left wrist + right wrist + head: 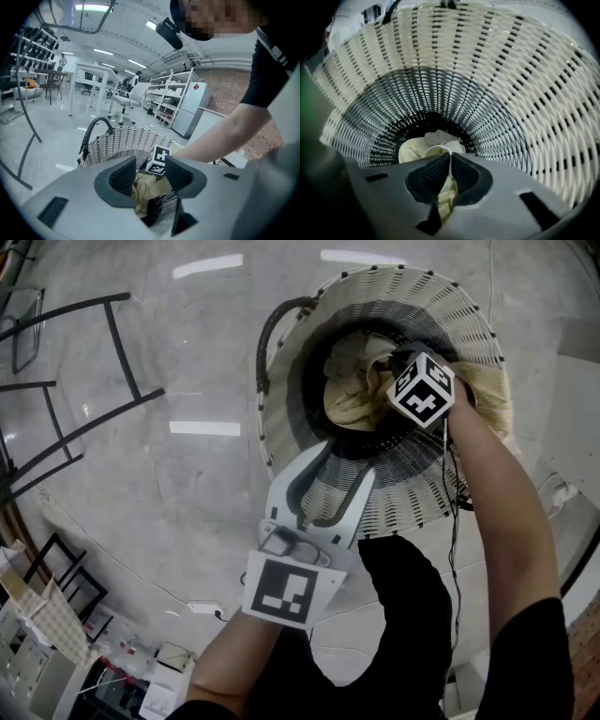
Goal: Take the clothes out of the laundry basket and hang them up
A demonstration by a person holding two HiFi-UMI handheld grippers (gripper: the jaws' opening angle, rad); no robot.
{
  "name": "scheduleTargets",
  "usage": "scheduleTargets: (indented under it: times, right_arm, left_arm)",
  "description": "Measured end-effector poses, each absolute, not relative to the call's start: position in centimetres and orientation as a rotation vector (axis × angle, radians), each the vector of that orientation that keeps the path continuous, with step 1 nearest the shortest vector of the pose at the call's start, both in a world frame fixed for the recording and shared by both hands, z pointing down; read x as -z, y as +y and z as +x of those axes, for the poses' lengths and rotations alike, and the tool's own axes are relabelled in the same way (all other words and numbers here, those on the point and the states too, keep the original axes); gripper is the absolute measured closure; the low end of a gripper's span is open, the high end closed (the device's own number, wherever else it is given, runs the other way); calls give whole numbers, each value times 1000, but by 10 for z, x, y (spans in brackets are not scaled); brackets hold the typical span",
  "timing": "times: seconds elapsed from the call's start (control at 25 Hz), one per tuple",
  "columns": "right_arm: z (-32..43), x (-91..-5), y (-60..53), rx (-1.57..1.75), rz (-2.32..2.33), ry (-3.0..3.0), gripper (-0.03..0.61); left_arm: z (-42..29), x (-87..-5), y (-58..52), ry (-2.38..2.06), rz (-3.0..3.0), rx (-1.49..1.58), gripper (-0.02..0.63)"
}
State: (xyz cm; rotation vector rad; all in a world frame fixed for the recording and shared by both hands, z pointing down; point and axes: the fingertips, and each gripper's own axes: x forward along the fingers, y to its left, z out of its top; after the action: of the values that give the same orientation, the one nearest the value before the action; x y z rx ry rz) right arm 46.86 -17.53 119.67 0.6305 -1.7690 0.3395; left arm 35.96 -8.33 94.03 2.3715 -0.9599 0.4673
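– Cloth [417, 147] is pinched by the shut right hand-held gripper [450, 161] deep in the basket [511, 70]; the left hand-held gripper [150, 169] is open, empty.
– Only a thin fold is gripped; it may be lost in lifting.

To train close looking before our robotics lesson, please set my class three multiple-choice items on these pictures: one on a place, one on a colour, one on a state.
1. Where does the garment lie?
A. on the floor
B. in the laundry basket
C. over a chair

2. What colour is the garment?
A. cream
B. red
C. navy

3. How is the right hand-held gripper?
A. wide open and empty
B. shut on nothing
C. shut on the garment

Answers:
1 B, the head view shows it down at the basket's bottom.
2 A, it looks pale cream in all three views.
3 C, the right gripper view shows the jaws together with a fold of the cloth pinched between them.
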Motion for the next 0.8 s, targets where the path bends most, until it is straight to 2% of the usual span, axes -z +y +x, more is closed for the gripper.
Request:
scheduleTargets:
  times: [0.4, 0.8]
  right_arm:
    - [426, -1054, -159, -604, 814, -2055, 568]
    - [406, -876, -150, -741, 987, -2274, 569]
  left_arm:
    - [351, -863, -73, -973, 2371, -467, 448]
    - [315, -791, -76, -1049, 2376, -493, 448]
